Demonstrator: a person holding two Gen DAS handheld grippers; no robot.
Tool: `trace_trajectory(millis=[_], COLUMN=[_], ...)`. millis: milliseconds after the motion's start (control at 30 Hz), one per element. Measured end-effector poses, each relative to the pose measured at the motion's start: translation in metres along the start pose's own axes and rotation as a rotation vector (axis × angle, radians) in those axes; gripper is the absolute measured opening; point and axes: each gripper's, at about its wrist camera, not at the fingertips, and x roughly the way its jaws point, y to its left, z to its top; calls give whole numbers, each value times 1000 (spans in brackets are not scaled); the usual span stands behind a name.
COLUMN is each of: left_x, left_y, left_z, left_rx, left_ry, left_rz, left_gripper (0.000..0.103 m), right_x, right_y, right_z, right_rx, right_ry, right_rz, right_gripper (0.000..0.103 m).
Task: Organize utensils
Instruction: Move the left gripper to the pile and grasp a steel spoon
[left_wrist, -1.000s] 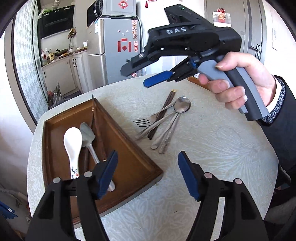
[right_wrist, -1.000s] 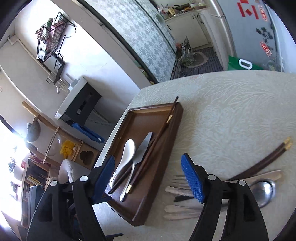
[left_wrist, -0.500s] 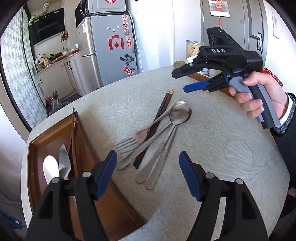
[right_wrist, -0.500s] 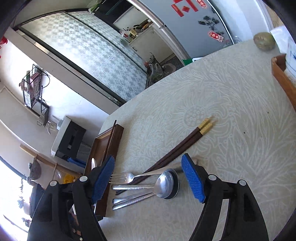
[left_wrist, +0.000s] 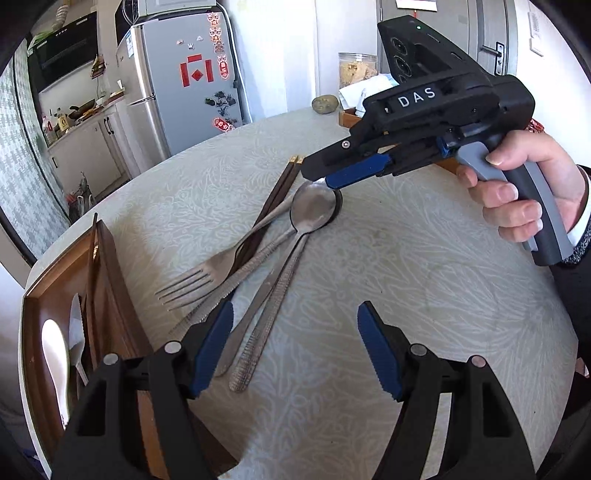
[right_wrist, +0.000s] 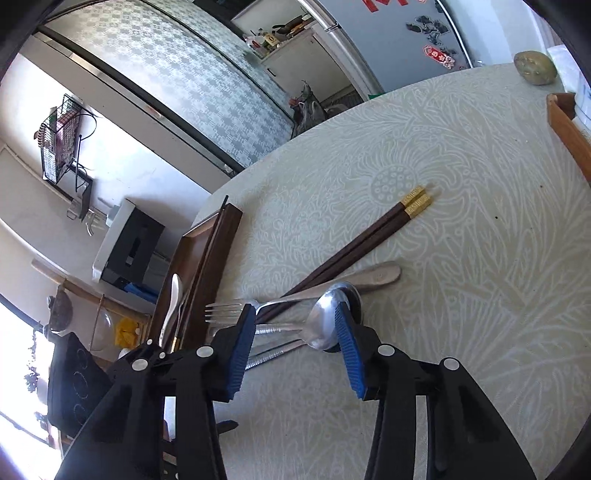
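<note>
A pile of metal cutlery lies mid-table: a fork, a serrated knife, a big spoon and dark chopsticks with gold ends. My left gripper hovers open over the handle ends, holding nothing. A hand holds my right gripper low over the spoon's bowl. In the right wrist view its jaws are closing around that spoon; the left pad is still apart from the bowl. The wooden tray at left holds a white ceramic spoon, a knife and chopsticks.
A greenish stone and a wooden box with a jar behind it stand at the table's far side. A fridge and kitchen counters lie beyond the round table's edge. Patterned tablecloth stretches bare to the right of the pile.
My left gripper has swung right, from above the tray to the cutlery pile. My right gripper came down over the spoon's bowl and its jaws have narrowed.
</note>
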Motion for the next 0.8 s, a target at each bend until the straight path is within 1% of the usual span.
trace_trajectory(millis=[133, 233, 367, 533, 667, 733, 800], left_x=[6, 10, 17, 26, 27, 29, 30], left_y=[4, 2, 0, 6, 8, 8, 8], left_z=[-3, 1, 3, 5, 6, 6, 7], left_rx=[-13, -14, 1, -21, -23, -21, -24], left_ry=[23, 22, 41, 67, 61, 57, 56], left_rz=[-3, -18, -3, -12, -12, -9, -12], left_gripper=[73, 71, 71, 71, 71, 71, 71], right_x=[-5, -3, -1, 4, 10, 12, 14], right_y=[-4, -7, -7, -4, -1, -1, -3], right_z=[-4, -8, -8, -8, -8, -7, -6], right_rx=[3, 12, 12, -7, -22, -29, -25], right_ry=[-5, 4, 6, 14, 14, 7, 3], right_rz=[-4, 1, 3, -30, -55, -69, -70], right_gripper=[45, 45, 45, 45, 44, 40, 27])
